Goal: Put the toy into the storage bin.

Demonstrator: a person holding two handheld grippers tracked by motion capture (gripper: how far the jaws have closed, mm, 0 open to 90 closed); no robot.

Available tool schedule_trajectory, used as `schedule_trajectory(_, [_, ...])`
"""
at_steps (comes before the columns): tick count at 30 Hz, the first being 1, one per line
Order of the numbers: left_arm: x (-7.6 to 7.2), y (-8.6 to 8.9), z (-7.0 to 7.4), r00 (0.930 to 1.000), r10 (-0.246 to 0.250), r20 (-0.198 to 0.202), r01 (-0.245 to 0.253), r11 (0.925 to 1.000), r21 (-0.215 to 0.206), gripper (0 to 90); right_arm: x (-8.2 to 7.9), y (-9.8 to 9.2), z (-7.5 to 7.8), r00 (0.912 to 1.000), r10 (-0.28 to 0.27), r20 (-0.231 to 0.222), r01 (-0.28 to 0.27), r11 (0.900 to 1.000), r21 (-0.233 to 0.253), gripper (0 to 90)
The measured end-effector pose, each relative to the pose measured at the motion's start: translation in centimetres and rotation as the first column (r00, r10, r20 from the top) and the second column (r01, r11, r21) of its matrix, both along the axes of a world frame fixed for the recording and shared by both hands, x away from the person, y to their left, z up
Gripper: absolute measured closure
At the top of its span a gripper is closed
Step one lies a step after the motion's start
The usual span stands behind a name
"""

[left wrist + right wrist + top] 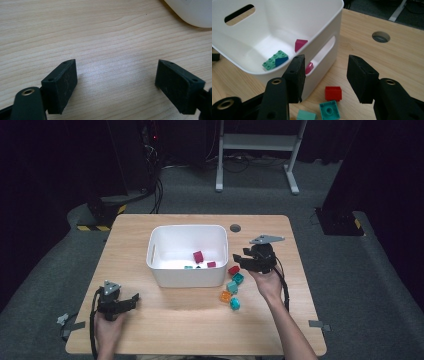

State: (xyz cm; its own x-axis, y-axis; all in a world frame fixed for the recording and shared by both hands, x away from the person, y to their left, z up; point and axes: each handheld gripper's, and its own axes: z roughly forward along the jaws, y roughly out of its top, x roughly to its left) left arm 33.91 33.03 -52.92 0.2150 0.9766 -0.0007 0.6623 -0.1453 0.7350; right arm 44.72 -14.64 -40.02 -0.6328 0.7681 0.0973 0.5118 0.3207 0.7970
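A white bin (187, 277) stands mid-table and holds a magenta block (198, 256), a second magenta piece (211, 264) and a green brick (273, 61). Loose blocks lie by its right corner: a red one (233, 270) (333, 93), teal ones (238, 279) (329, 110), an orange one (225, 296). My right gripper (241, 259) (325, 73) hovers open above the red block, beside the bin's right wall (325, 50), with nothing between its jaws. Near the table's front left, my left gripper (131, 301) (115, 82) is open over bare wood.
A round cable hole (235, 228) sits in the table behind the right gripper. The wooden table (175, 320) has open surface in front of the bin. A white stand frame (257, 142) and cables lie on the floor beyond the table.
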Motion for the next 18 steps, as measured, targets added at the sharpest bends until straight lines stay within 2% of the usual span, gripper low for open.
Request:
schedule_trajectory(11, [0.0,0.0,0.0,1.0,0.0,0.0,0.0,1.0,0.0,17.9,-0.6,-1.4,-4.1,0.9979,-0.041,-0.05,0.04,0.999,-0.012,49.2])
schedule_trajectory(18, [0.0,0.0,0.0,1.0,0.001,0.0,-0.001,1.0,0.0,17.9,-0.5,-1.5,-6.3,0.9958,-0.046,-0.079,0.044,0.999,-0.031,49.2])
